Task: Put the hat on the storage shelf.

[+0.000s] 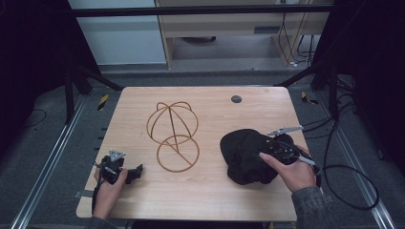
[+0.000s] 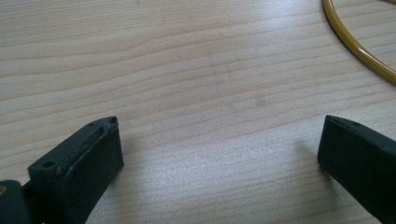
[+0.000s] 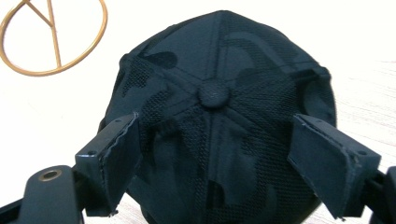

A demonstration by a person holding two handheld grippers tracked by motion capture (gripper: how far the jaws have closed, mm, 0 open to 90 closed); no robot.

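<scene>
2 grippers are at a light wooden table [image 1: 210, 191], one in each hand. The left gripper [image 1: 136, 171] rests low at the near left of the table, its jaws spread wide over bare wood with nothing between them; in the left gripper view a curve of the gold wire stand [image 2: 355, 44] crosses the top right corner. That stand [image 1: 173, 136], a dome of hoops above a flat ring, sits mid-table. The right gripper [image 3: 212, 158] hangs over a black cap [image 1: 248, 155] lying at the right of the table, its jaws parted on either side of the crown, just below the top button [image 3: 214, 92], not clamped on the fabric
</scene>
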